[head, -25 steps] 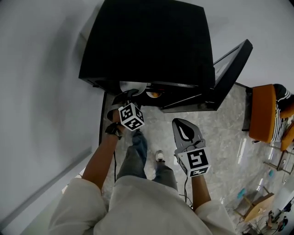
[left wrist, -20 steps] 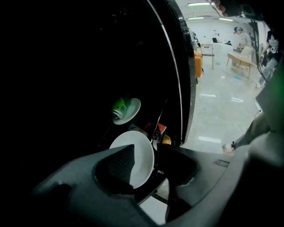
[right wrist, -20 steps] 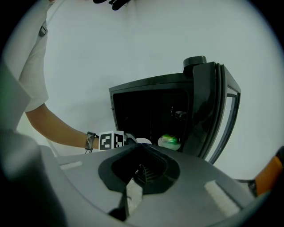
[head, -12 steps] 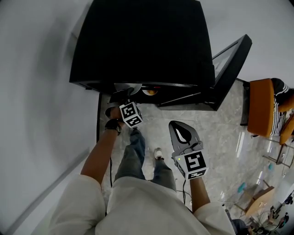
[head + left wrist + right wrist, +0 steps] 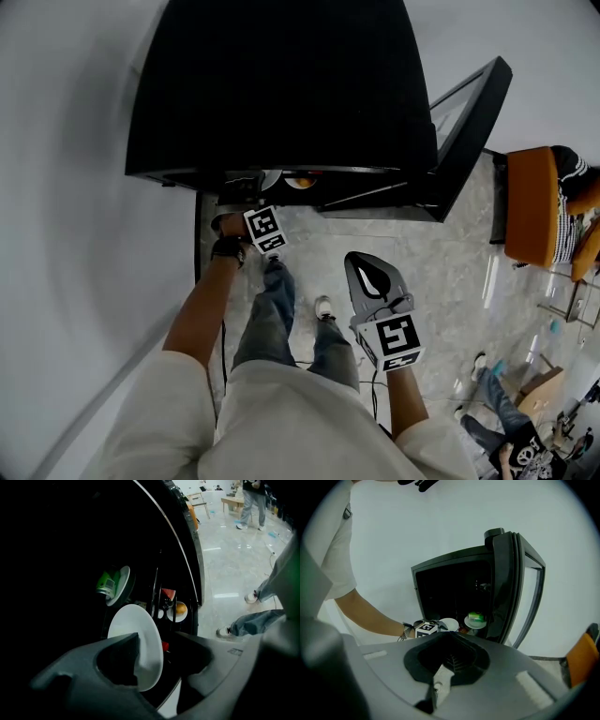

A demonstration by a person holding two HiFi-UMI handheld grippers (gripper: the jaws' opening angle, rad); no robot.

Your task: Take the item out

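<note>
A black cabinet [image 5: 281, 84] stands with its glass door [image 5: 464, 131] swung open to the right. My left gripper [image 5: 246, 199] reaches into its lower opening. In the left gripper view a white plate [image 5: 133, 630] stands on edge in a rack. Its lower rim lies between my left gripper's [image 5: 158, 641] opening jaws, against the left jaw and apart from the right one. My right gripper [image 5: 367, 267] hangs shut and empty in front of the cabinet, its view facing the opening [image 5: 449, 637] and the plate [image 5: 449, 624].
Deeper inside, a second plate holds a green can [image 5: 107, 584], with a small dish carrying an orange fruit [image 5: 179, 610] and a red item [image 5: 168, 594] nearby. My legs [image 5: 272, 309] stand on the marble floor. An orange chair [image 5: 532, 220] is at the right, and a person [image 5: 511, 427] at the lower right.
My left gripper has pushed a little further under the cabinet's top edge, so less of the white plate shows from above. The right gripper has barely shifted.
</note>
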